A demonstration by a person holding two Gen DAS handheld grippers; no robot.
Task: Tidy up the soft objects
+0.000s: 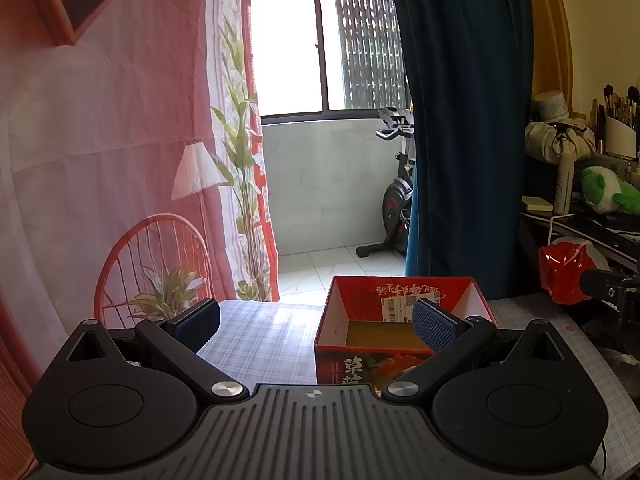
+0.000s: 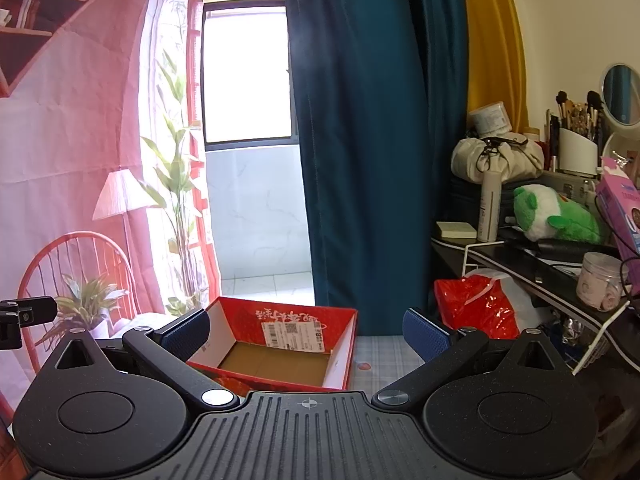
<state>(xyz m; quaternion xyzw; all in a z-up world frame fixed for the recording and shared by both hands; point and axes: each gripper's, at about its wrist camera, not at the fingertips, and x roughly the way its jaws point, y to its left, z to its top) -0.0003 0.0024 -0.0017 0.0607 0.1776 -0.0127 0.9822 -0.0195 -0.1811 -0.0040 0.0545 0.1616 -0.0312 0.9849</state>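
An open red cardboard box (image 1: pixel 400 300) with a bare brown bottom stands on the checked tablecloth (image 1: pixel 260 340); it also shows in the right wrist view (image 2: pixel 340 344). A green and white plush toy (image 2: pixel 556 220) lies on the cluttered black shelf at the right, also seen in the left wrist view (image 1: pixel 608 192). My left gripper (image 1: pixel 316 326) is open and empty, held above the table with its right finger over the box. My right gripper (image 2: pixel 306 334) is open and empty, held above the box's near edge.
A red plastic bag (image 2: pixel 476 304) sits under the shelf beside the table. On the shelf (image 2: pixel 520 248) are a white bottle (image 2: pixel 490 208), a beige drawstring bag (image 2: pixel 496 156), a brush holder (image 2: pixel 576 148) and a jar (image 2: pixel 600 280). A dark blue curtain (image 2: pixel 372 140) hangs behind the table.
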